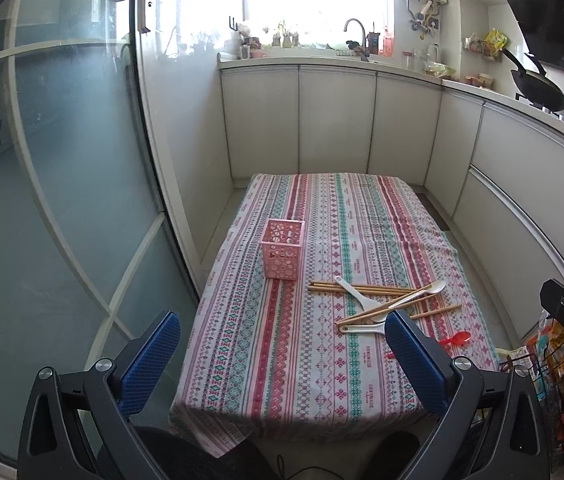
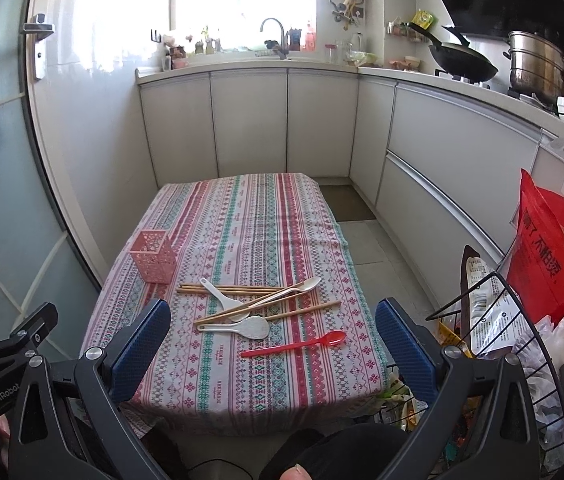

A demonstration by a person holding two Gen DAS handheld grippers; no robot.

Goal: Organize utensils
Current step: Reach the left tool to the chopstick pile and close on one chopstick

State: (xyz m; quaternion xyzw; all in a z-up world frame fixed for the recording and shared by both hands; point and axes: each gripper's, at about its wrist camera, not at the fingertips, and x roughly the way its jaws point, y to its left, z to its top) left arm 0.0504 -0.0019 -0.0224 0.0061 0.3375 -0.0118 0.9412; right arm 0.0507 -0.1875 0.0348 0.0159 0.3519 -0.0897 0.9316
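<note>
Left wrist view, left claw (image 1: 282, 344) released, its finger (image 1: 414, 356) hiding the red spoon (image 1: 456, 338) handle — right claw (image 2: 268, 336) released too.

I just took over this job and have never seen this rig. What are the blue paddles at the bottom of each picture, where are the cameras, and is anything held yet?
Each picture comes from a camera on a tool that a person holds, looking forward along its two blue fingers. One shows the left hand-held gripper, the other the right hand-held gripper. Both are open and hold nothing. On the patterned tablecloth stands a pink holder, apparently empty. Beside it lie loose chopsticks, white spoons and a red spoon.
</note>
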